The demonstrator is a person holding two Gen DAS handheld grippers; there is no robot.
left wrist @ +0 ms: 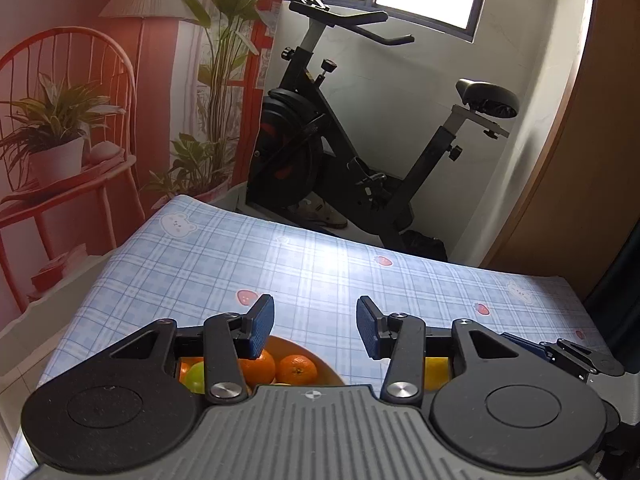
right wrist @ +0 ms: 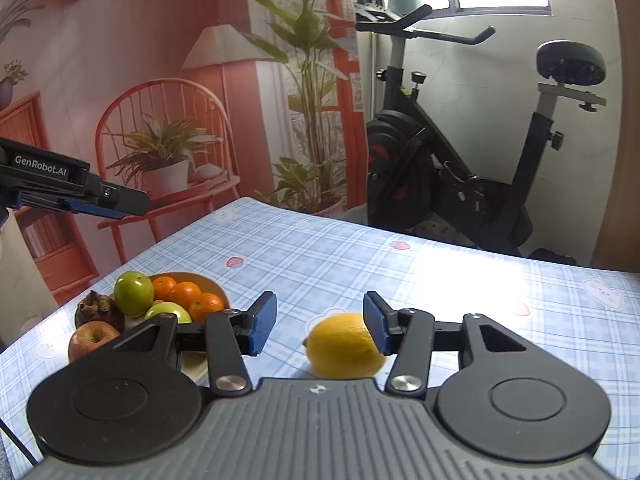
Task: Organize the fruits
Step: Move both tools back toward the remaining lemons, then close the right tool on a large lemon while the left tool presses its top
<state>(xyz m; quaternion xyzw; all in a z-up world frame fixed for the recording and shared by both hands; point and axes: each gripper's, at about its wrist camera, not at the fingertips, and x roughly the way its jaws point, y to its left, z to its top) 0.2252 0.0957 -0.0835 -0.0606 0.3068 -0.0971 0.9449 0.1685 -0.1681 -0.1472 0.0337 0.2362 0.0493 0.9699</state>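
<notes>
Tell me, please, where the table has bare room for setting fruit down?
The blue plaid tablecloth lies bare beyond the yellow lemon, toward the black exercise bike. It is crowded around the orange fruit bowl, red apple and dark mangosteen.

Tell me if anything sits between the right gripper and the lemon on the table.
Nothing visible does. The right gripper is open, and the lemon lies on the tablecloth just ahead, close against its right-hand finger. The fruit bowl stands off to the left, clear of that path.
</notes>
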